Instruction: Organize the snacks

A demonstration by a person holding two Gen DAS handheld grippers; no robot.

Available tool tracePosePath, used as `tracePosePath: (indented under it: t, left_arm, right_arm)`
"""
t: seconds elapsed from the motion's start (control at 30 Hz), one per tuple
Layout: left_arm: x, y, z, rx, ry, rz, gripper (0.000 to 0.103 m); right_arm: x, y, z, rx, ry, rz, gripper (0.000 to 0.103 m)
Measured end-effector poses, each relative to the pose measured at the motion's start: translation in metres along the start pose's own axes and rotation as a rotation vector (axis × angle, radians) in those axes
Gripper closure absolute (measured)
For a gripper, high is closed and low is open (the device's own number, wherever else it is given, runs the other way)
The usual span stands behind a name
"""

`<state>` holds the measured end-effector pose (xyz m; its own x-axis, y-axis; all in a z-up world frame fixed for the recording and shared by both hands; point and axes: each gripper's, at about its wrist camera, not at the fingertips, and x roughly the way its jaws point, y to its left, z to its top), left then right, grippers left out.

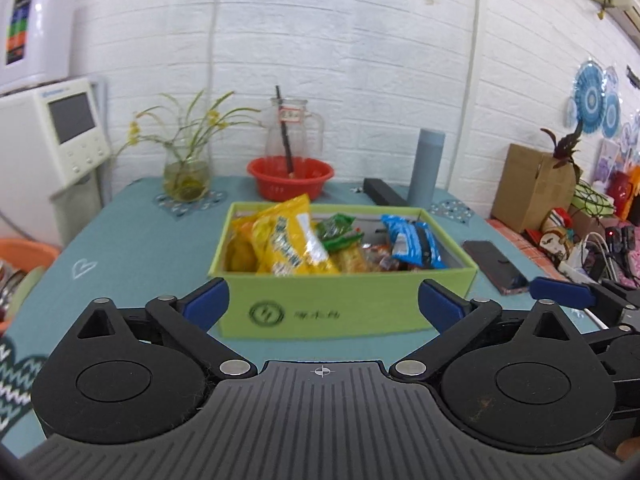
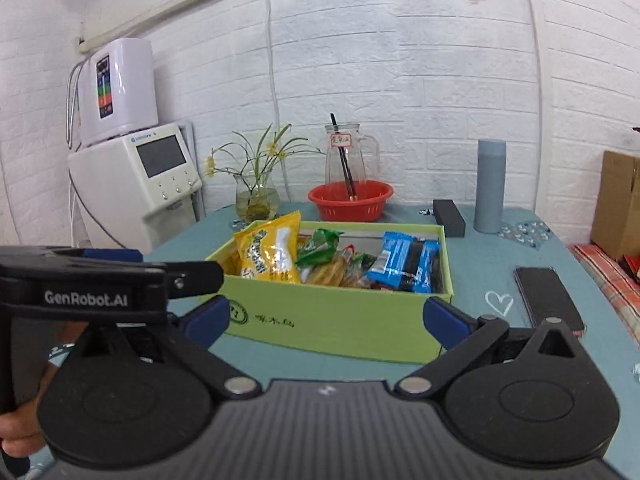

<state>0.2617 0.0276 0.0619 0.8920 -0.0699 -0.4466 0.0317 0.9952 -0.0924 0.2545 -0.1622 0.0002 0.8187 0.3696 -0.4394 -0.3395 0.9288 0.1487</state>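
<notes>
A lime-green box [image 1: 320, 308] [image 2: 340, 320] stands on the teal tablecloth and holds snack packs: a yellow bag [image 1: 292, 240] [image 2: 272, 252], a green pack [image 1: 336, 230] [image 2: 320, 244] and a blue pack [image 1: 412, 240] [image 2: 408, 264]. My left gripper [image 1: 324, 304] is open, its blue-tipped fingers [image 1: 208, 304] spread wide in front of the box's near wall, nothing between them. My right gripper [image 2: 328, 318] is open too, short of the box and empty. The right gripper's fingertip [image 1: 560, 292] shows at the right edge of the left wrist view; the left gripper's body [image 2: 100, 280] crosses the left of the right wrist view.
Behind the box stand a red basket [image 1: 290, 178] [image 2: 350, 200], a glass jug [image 1: 294, 128], a vase of flowers [image 1: 186, 176], a grey bottle [image 1: 428, 168] [image 2: 490, 184] and a black bar [image 2: 448, 216]. A dark phone [image 1: 494, 266] [image 2: 546, 300] lies right of the box. A cardboard box [image 1: 532, 184] stands far right.
</notes>
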Motion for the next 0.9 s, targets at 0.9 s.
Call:
tracePosePath:
  t: [0.9]
  left_arm:
    - [-0.12, -0.003, -0.146, -0.022, 0.052, 0.113, 0.016]
  right_arm:
    - [-0.136, 0.052, -0.127, 0.122, 0.023, -0.195, 0.001]
